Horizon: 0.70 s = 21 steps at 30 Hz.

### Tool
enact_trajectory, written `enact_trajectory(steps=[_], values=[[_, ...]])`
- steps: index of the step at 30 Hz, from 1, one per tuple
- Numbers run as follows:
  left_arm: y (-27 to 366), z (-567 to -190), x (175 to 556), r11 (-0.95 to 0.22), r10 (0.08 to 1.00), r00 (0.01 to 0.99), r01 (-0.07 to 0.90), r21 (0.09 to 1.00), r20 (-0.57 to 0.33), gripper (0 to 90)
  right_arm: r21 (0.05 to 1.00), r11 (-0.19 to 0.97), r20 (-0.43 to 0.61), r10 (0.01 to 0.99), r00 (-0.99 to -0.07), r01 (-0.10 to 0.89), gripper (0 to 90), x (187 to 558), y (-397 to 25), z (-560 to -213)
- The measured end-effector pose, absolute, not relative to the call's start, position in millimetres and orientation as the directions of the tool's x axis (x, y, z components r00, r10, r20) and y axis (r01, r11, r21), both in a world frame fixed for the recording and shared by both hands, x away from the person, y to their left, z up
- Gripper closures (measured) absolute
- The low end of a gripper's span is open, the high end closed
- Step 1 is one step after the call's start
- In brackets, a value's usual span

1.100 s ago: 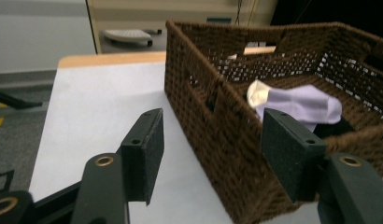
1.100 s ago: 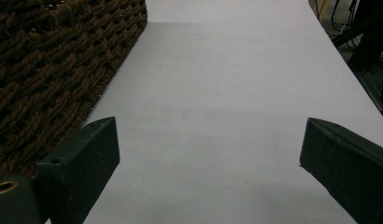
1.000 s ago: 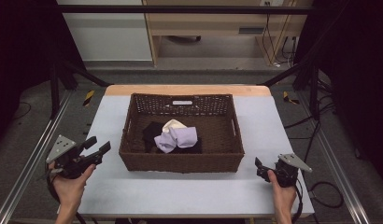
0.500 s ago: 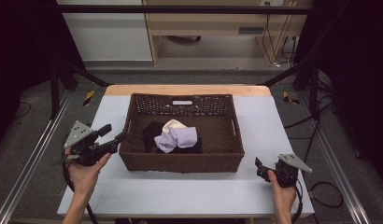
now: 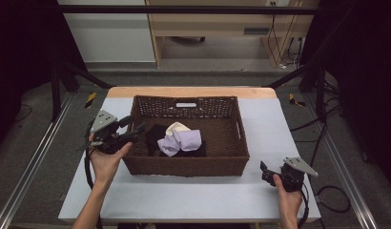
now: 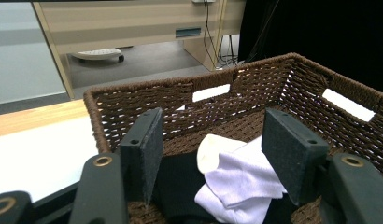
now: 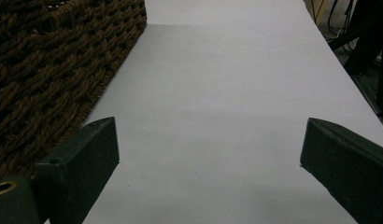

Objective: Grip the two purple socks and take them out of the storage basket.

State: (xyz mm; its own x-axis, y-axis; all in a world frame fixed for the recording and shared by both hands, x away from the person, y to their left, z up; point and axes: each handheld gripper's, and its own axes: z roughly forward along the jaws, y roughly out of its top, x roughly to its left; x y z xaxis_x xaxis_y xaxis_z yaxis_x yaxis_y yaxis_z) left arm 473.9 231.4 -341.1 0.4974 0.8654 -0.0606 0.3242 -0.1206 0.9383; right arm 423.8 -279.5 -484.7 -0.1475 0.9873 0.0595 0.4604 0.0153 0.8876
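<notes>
One dark brown woven wicker basket sits mid-bench on pale grey sheeting, holding lilac, cream and black cloths. Left gripper spreads its jaws over the basket's left rim; right gripper, jaws wide, rests right of the basket. Wooden cabinets stand behind it.

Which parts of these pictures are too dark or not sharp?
High view: the room at both sides is nearly black, the table evenly lit. Left gripper view: the basket and pale socks are sharp. Right gripper view: dim, the basket wall shadowed.
</notes>
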Motion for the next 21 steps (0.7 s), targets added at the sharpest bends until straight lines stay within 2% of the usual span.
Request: enact_trajectory(steps=[21], values=[[186.3, -334.8, 505.4, -0.198, 0.856, 0.516, 0.340, 0.919, -0.007, 40.1, 0.878, 0.021, 0.057, 0.987, -0.149, 0.479, 4.9, 425.7, -278.2, -485.0]])
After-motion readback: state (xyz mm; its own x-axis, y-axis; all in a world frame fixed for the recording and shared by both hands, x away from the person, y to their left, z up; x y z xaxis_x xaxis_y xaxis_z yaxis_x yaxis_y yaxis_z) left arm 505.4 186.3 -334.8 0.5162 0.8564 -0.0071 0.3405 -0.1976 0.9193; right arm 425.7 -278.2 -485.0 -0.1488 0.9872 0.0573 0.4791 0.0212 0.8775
